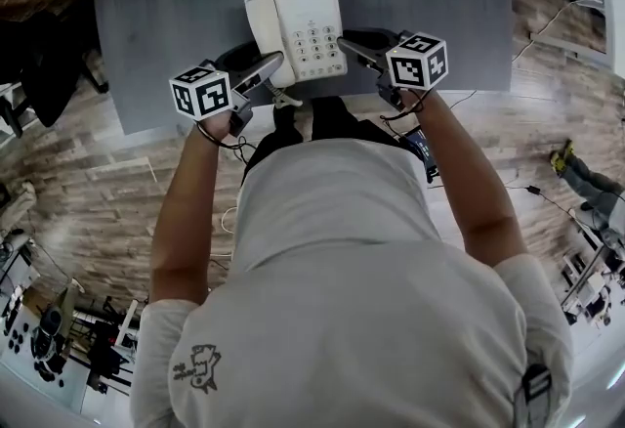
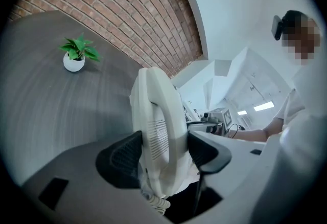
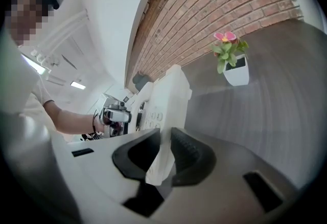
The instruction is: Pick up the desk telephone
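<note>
Head view: the desk telephone (image 1: 298, 30) sits over the near part of the grey worktop (image 1: 146, 35), with the left gripper (image 1: 266, 70) at its handset side and the right gripper (image 1: 354, 47) at its keypad side. The grasp looks done. Whether the base is clear of the worktop cannot be told from here, so what is left is raising it and keeping it level.

Left gripper view: the jaws are clamped wide on the handset (image 2: 159, 126) and the body beneath it. A coiled cord (image 2: 153, 201) hangs below and could drag or snag. A green plant (image 2: 76, 54) stands well apart on the worktop.

Right gripper view: the jaws are pinched narrow on the telephone's thin right edge, a slim hold that I judge could slip. A pink flower pot (image 3: 232, 64) stands well off, not in the way.
</note>
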A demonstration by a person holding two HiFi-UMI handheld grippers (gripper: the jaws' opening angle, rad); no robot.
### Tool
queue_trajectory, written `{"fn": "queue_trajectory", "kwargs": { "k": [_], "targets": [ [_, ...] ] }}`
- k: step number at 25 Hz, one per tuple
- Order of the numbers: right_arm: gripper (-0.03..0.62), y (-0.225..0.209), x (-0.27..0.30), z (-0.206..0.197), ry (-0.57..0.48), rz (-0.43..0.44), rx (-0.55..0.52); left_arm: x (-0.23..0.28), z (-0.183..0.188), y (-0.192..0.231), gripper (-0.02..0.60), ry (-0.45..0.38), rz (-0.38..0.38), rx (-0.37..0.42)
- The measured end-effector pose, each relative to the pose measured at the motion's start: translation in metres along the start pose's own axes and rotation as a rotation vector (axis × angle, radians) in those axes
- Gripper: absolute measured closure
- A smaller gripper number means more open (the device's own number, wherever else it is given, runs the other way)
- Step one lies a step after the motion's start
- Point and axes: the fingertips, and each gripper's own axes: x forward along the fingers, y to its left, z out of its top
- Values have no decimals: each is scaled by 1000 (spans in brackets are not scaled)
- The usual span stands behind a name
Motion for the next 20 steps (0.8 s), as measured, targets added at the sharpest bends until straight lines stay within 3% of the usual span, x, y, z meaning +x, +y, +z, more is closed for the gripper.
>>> {"fn": "queue_trajectory", "kwargs": {
  "k": [20],
  "targets": [
    [522,56,-33,22,-150,-49,-24,-36,32,-54,284,-2,-35,141]
  ]
}}
